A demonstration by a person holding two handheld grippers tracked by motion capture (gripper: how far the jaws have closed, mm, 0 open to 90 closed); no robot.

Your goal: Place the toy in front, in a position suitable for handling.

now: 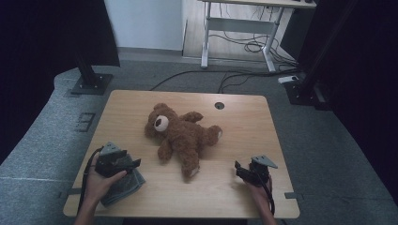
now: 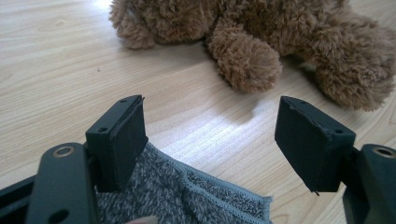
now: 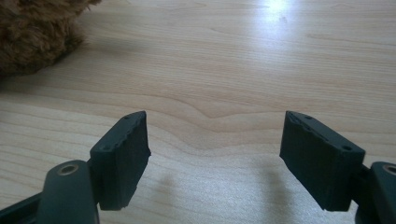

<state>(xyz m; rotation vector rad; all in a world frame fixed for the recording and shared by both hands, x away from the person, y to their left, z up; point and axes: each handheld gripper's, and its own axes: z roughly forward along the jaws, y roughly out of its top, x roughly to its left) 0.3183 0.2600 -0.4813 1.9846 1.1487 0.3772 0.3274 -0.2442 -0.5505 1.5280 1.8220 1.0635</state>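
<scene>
— Grey terry-cloth towel [image 1: 126, 180], folded, lies at the near left corner of the light wooden table [image 1: 234, 117], under the left gripper [image 1: 133, 163]. What do you make of the grip?

— None yet. In the left gripper view the jaws stand wide apart with the towel's stitched edge [image 2: 205, 196] below and between them, the pads not pressing on it. The person's left hand [image 1: 101, 180] rests on the cloth as well.

— And the fluffy brown teddy bear [image 1: 180, 133]?

— On its back in the middle of the table, head toward the far left, one leg pointing at the near edge. It is apart from both tools (the left gripper view has a paw [image 2: 245, 63] just ahead of the jaws, though not touching).

— The right gripper [image 1: 241, 169]?

— Near right of the table, jaws spread wide over bare wood, nothing between them. A bit of bear fur [image 3: 32, 37] sits at the far left of its view.

— So how far along?

— I'd judge it barely begun: nothing is lifted or gripped. If the towel is meant for the bear, picking it up, unfolding it and bringing it over are all left.
</scene>
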